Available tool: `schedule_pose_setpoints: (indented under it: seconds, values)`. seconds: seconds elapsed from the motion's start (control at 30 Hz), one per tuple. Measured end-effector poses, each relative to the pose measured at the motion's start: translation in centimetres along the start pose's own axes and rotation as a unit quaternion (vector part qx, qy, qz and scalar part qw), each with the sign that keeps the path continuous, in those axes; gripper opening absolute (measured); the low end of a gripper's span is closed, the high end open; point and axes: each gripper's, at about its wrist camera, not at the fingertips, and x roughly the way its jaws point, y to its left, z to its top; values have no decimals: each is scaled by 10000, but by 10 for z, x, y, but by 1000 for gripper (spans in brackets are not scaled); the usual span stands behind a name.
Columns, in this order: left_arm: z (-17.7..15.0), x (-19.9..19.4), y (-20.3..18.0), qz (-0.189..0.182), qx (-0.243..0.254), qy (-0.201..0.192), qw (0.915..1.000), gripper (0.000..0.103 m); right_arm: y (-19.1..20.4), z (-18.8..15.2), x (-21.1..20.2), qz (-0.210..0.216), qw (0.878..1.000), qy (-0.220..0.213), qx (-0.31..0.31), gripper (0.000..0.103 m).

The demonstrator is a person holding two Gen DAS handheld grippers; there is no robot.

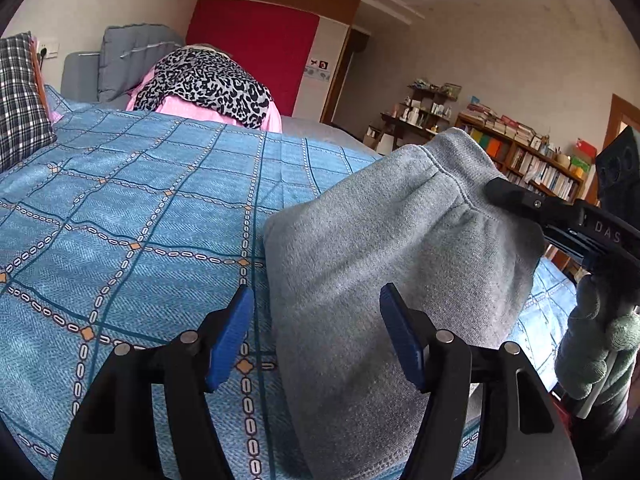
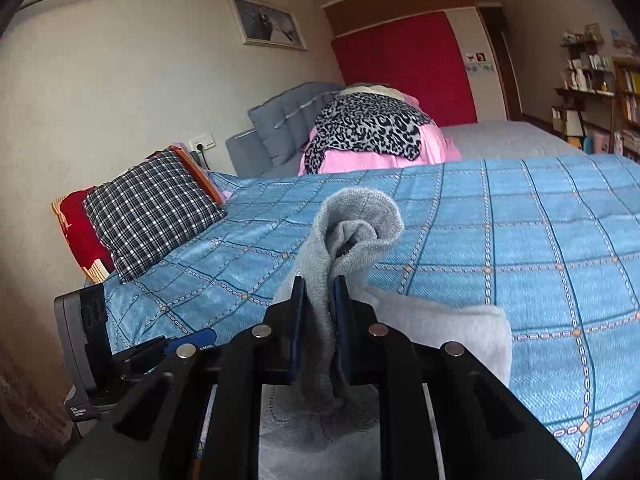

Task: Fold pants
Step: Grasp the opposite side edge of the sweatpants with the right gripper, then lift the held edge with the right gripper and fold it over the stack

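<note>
Grey sweatpants [image 1: 384, 264] lie on a blue patterned bedspread [image 1: 140, 200], their waistband end lifted off the bed. My left gripper [image 1: 316, 332] is open, its blue pads either side of the pants' left edge, holding nothing. My right gripper [image 2: 320, 312] is shut on a bunched fold of the pants [image 2: 352, 232]. It also shows in the left wrist view [image 1: 504, 192], pinching the waistband from the right. The left gripper shows in the right wrist view [image 2: 192, 340] at lower left.
A plaid pillow [image 2: 152, 216] lies at the bed's head. A pink and leopard-print pile [image 1: 208, 84] sits at the far side beside grey cushions [image 1: 132, 52]. Bookshelves [image 1: 528, 156] line the right wall. A red panel [image 1: 256, 48] stands behind.
</note>
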Motion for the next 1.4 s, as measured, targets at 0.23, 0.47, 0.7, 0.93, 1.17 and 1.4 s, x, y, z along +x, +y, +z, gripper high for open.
schedule_pose_setpoints:
  seconds: [0.23,0.47,0.7,0.93,1.17,1.4]
  values:
    - [12,-11,12,52,-251,-208,9995,66,41,27,2,170,9987,-181,-451,2]
    - [8,9,-9,-295,-23,41,9996,67,13,-13,4,-265,9991,279,-196,2]
    - [-7,28,-36,-525,387,377,9972,68,-74,-60,4,-521,9879,774,1239,20]
    - [-17,41,-40,-433,607,480,9961,68,-111,-85,23,-96,9724,1087,2062,62]
    - [-22,45,-38,-471,647,498,9955,69,-118,-81,58,164,9670,1460,2080,70]
    - [-26,52,-35,-532,643,539,9951,72,-100,-79,72,279,9646,1988,1708,74]
